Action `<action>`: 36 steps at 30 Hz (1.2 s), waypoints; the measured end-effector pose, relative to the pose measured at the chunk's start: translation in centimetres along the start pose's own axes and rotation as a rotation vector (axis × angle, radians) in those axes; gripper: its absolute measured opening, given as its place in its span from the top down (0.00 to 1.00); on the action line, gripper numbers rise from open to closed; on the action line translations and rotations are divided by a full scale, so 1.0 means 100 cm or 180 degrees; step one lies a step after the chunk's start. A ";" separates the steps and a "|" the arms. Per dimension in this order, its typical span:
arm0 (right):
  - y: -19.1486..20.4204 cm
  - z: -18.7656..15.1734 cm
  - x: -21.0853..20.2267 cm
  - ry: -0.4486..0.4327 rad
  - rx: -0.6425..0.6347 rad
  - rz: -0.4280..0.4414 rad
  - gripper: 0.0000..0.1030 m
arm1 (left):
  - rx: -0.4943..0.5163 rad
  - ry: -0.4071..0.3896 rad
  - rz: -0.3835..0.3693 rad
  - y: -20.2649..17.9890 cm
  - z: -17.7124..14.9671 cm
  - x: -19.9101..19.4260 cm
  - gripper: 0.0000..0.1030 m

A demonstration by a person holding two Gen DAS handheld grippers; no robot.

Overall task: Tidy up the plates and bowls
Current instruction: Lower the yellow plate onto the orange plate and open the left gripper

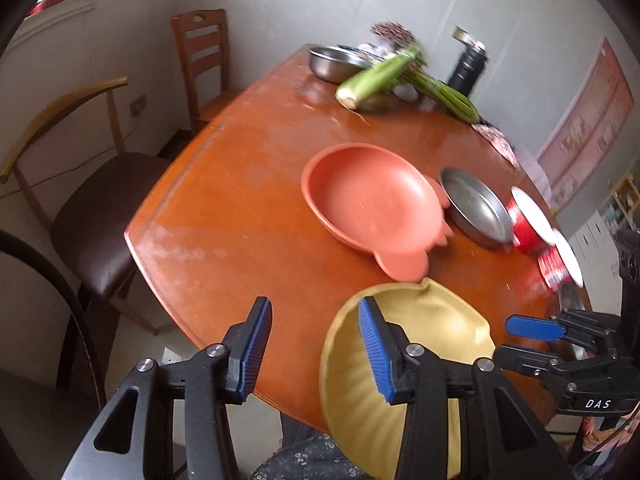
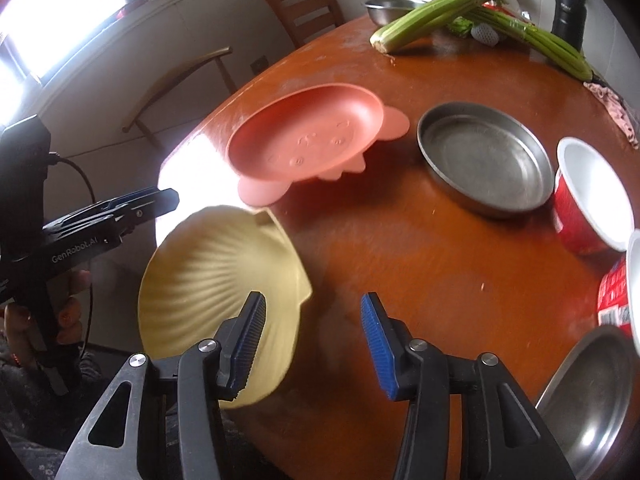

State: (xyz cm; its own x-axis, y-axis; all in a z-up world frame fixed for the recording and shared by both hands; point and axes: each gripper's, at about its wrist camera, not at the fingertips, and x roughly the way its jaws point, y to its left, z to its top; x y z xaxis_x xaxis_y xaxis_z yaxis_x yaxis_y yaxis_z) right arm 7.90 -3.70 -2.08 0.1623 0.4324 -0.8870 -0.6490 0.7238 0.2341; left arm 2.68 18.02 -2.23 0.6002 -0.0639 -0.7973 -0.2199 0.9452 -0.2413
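A yellow shell-shaped plate [image 1: 432, 340] [image 2: 216, 276] lies at the table's near edge, partly overhanging it. My left gripper [image 1: 316, 348] is open, its right finger over the plate's left part. My right gripper [image 2: 312, 344] is open, its left finger over the plate's right rim; it also shows in the left wrist view [image 1: 520, 340]. A pink animal-shaped plate [image 1: 368, 200] [image 2: 308, 136] lies just beyond. A round steel pan [image 1: 476, 208] [image 2: 484, 156] lies to its right. Two red bowls with white insides [image 1: 528, 220] [image 2: 588, 196] are tipped on their sides further right.
Celery stalks [image 2: 440, 12], a steel bowl [image 1: 332, 60] and a black flask [image 2: 568, 4] stand at the table's far side. Another steel dish [image 2: 592, 400] is at the near right. Two chairs [image 1: 100, 184] stand left of the wooden table [image 1: 240, 200].
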 end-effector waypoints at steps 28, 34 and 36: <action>0.027 -0.030 0.000 -0.0027 0.0111 0.0084 0.52 | -0.0003 0.0085 -0.0130 -0.025 -0.026 -0.004 0.74; 0.028 0.001 -0.021 -0.0244 0.0034 0.0074 0.52 | -0.0032 -0.0102 -0.0099 -0.022 0.003 -0.017 0.74; 0.029 0.015 -0.025 -0.0318 -0.0020 0.0038 0.52 | -0.0018 -0.0166 -0.0076 -0.021 0.016 -0.016 0.74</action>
State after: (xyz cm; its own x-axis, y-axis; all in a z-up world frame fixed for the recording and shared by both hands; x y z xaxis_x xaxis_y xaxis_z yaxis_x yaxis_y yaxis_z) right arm 6.72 -1.87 1.40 0.2276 0.4925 -0.8400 -0.6560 0.7151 0.2415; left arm 3.41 16.68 0.47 0.6446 -0.0696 -0.7613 -0.2093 0.9417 -0.2633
